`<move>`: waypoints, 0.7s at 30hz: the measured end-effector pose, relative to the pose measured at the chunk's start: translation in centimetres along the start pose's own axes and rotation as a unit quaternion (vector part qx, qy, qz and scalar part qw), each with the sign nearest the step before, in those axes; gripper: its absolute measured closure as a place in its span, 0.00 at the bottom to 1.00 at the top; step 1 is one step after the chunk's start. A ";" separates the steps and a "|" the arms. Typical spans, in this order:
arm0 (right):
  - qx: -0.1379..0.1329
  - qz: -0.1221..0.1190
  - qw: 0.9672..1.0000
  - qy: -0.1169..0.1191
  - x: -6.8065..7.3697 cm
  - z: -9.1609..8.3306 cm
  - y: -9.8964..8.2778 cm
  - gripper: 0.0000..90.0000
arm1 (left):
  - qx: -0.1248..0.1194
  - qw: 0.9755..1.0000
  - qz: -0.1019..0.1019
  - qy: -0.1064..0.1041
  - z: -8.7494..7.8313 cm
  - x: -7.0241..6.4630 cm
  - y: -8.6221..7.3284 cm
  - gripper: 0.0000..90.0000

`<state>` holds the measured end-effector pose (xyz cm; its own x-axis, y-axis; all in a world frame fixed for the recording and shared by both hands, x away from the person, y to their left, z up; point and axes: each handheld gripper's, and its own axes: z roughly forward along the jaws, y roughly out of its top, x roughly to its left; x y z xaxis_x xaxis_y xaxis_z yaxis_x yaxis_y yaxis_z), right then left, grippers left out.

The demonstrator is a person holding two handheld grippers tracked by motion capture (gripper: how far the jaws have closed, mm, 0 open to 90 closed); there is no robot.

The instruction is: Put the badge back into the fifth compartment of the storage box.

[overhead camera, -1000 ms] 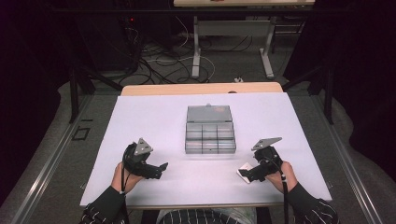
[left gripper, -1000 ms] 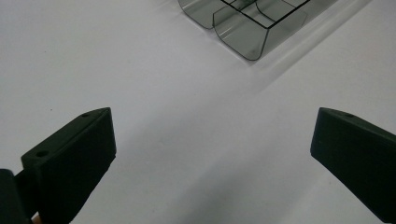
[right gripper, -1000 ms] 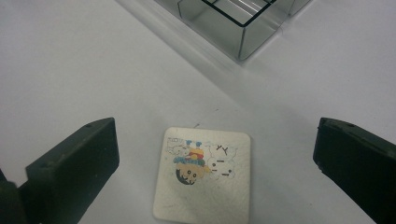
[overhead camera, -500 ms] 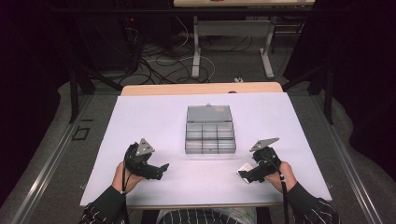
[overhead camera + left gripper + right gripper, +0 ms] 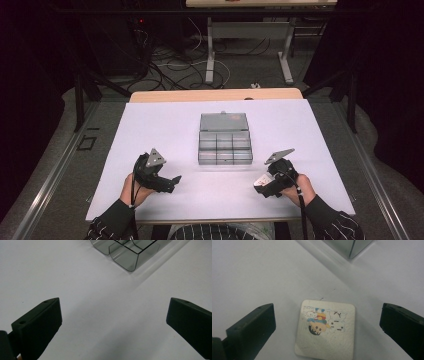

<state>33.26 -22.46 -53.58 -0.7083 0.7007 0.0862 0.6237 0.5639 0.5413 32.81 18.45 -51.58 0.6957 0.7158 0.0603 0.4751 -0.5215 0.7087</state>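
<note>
Two tools, jaws wide apart, flank the compartment box [image 5: 224, 139].

Right tool [image 5: 327, 327] straddles the flat cartoon card [image 5: 325, 331], near the box's right corner, positioned for pickup. Left tool [image 5: 113, 325] waits empty off the box's left corner on the desk [image 5: 150, 125].

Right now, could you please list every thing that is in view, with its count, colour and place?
box: one, clear grey, lid open, with compartments, at the middle of the table.
card: one, white with a cartoon picture, flat on the table between the right gripper's fingers.
table: one, white top.
desk: one, pale top on grey legs, behind the table.
cables: several, black and white, on the floor behind the table.
left gripper: one, black, open, near the left front edge.
right gripper: one, black, open, over the card.
</note>
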 end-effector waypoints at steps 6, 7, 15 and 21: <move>0.015 -0.008 1.000 -0.014 0.2 0.6 -0.1 0.05 | 0.002 1.000 0.001 -0.001 0.0 0.0 0.0 0.00; 0.018 -0.007 1.000 -0.013 0.2 0.6 -0.1 0.09 | 0.002 1.000 0.000 -0.001 0.0 0.0 0.0 0.00; 0.032 -0.005 0.999 -0.018 0.4 0.6 -0.2 0.22 | 0.004 1.000 0.003 -0.001 -0.1 0.0 0.0 0.00; 0.040 -0.006 0.999 -0.023 0.5 0.5 -0.2 0.31 | 0.004 1.000 0.003 -0.001 -0.1 0.0 0.0 0.00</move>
<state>32.92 -22.03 -54.04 -0.7003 0.7127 0.0408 0.6416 0.6033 0.4738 32.81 18.49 -51.53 0.6997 0.7117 0.0619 0.4756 -0.5287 0.7031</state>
